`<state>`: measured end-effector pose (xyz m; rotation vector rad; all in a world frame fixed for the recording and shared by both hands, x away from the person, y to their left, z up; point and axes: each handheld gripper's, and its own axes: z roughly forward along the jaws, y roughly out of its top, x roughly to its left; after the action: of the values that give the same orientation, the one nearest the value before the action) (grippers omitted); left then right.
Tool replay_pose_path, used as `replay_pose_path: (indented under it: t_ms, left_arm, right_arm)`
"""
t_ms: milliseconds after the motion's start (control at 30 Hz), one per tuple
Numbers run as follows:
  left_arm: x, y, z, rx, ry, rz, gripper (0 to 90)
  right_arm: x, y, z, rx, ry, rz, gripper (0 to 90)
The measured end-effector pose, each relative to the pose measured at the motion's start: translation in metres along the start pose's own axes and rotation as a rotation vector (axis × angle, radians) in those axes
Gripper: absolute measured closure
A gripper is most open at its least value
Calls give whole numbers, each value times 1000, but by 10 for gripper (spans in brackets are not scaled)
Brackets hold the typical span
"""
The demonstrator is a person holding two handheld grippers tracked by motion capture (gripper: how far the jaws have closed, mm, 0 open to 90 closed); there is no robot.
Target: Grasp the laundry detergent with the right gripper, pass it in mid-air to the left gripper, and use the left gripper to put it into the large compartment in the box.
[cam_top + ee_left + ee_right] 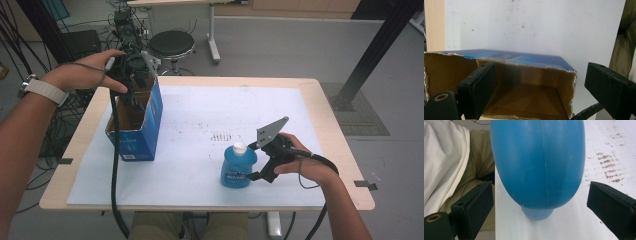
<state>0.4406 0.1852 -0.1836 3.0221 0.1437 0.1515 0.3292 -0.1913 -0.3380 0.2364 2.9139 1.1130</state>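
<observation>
On the table [330, 115], which is covered with a white sheet [210, 115], a blue bottle [238, 166] with a white cap [240, 148] stands upright near the front edge, a little to the right of the middle. The right gripper [255, 160] is held low beside this bottle, on its right side, and its jaws are spread wide. In the right gripper view the round blue body [537, 162] is between the two black jaws, but there is a clear gap on each side, so the jaws do not press it. The blue cardboard box [145, 130] stands at the back left part of the sheet, well apart from the bottle, with its top open and the brown inside visible. The left gripper [131, 70] is held above the far end of this box by the person's left hand [82, 75]. In the left gripper view its jaws are also wide apart and hold nothing; one jaw is over the box opening [524, 95] and the other jaw is outside the torn edge of the box wall.
</observation>
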Motion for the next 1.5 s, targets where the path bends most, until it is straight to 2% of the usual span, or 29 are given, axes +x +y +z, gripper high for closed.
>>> replay_pose_path:
  t_ms: [1500]
  left_arm:
    - [1, 3, 1, 0, 0, 4, 114]
  right_arm:
    - [0, 0, -2, -6, -9, 1, 69]
